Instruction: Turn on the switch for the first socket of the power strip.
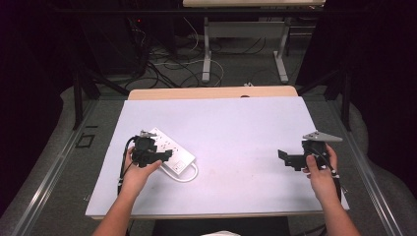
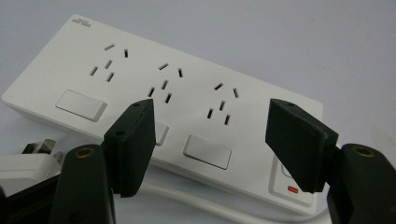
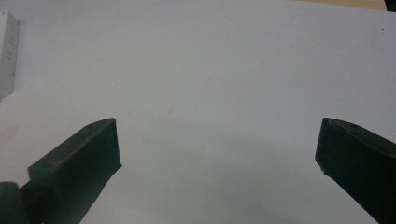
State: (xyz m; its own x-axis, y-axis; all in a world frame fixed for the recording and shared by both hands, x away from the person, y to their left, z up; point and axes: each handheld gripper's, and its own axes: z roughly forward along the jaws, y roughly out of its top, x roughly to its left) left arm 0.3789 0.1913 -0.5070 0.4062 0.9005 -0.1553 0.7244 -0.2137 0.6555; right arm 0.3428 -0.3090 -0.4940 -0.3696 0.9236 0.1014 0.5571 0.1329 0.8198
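A white power strip (image 1: 172, 148) lies on the white table sheet at the left; up close it shows three socket groups with rocker switches (image 2: 177, 93). Its white cable (image 1: 189, 173) loops at its near end, and a white plug (image 2: 28, 163) lies beside it at the lower left. My left gripper (image 1: 164, 155) hovers over the strip's near side, jaws open with nothing between them (image 2: 210, 140). My right gripper (image 1: 287, 158) is held above bare sheet at the right, open and wide apart (image 3: 217, 154). An end of the strip (image 3: 7, 51) sits at that view's left edge.
The white sheet (image 1: 236, 132) covers a wooden table whose far edge (image 1: 211, 92) shows. Beyond it are another table's legs (image 1: 206, 59) and cables on the grey floor. Dark frame posts stand at both sides.
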